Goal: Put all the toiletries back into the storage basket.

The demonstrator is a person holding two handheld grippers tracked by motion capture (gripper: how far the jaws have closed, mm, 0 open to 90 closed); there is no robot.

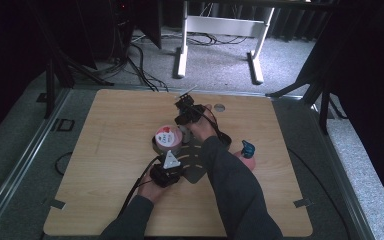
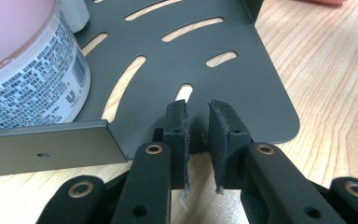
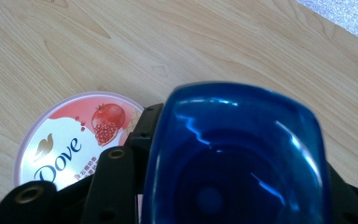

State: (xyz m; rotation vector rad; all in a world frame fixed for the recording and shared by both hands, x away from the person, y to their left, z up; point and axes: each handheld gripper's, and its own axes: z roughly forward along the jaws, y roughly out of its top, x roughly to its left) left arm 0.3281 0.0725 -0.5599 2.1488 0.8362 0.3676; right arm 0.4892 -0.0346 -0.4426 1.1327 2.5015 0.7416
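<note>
A dark slotted metal rack (image 1: 195, 167) (image 2: 205, 60) lies flat on the wooden table. On it stand a pink Dove jar (image 1: 166, 138) (image 2: 23, 70) (image 3: 70, 140) and, beside the jar, a white bottle (image 1: 185, 136) (image 2: 74, 14). My right gripper (image 1: 184, 120) (image 3: 233, 140) comes from above and is shut on the bottle's translucent blue cap (image 3: 242, 107). At the rack's near edge my left gripper (image 1: 170, 167) (image 2: 198, 109) rests low, its jaws a narrow gap apart with nothing between them. The bottle's body is hidden in the right gripper view.
A pink object with a blue top (image 1: 248, 149) lies on the table right of the right sleeve. A small grey disc (image 1: 219, 107) sits near the far edge. Beyond the table are a white desk frame (image 1: 220, 30) and floor cables.
</note>
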